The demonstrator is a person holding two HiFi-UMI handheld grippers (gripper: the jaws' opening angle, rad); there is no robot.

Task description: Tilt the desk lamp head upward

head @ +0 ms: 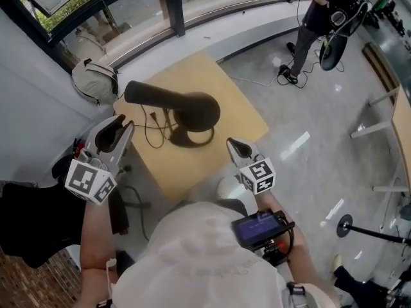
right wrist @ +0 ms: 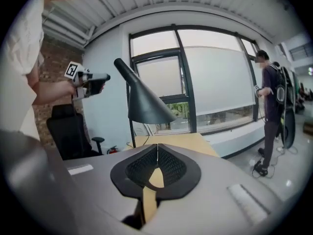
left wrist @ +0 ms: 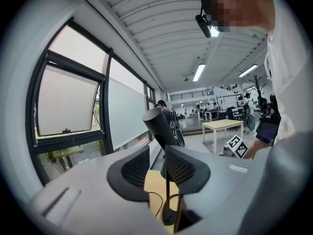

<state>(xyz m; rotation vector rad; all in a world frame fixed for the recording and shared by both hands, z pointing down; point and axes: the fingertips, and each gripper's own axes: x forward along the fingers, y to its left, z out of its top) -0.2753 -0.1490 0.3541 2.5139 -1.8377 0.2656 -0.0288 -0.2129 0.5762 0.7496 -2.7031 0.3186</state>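
A black desk lamp stands on a small wooden table [head: 244,111]; its cone head [head: 170,101] lies nearly level, narrow end to the left, above the round base [head: 192,138]. My left gripper [head: 120,128] hovers left of the head, apart from it, open with nothing between the pads. In the left gripper view [left wrist: 157,156] the lamp head [left wrist: 159,126] and stem [left wrist: 167,199] show beyond the gap. My right gripper [head: 235,145] is shut and empty by the table's near right edge. The right gripper view [right wrist: 157,150] shows the lamp head [right wrist: 143,103] and left gripper [right wrist: 100,80].
A black cable [head: 151,126] runs across the table. A grey backpack [head: 95,81] leans by the window ledge, and a black office chair [head: 32,217] stands at left. A person [head: 321,11] stands at far right. Another table [head: 402,130] is at the right edge.
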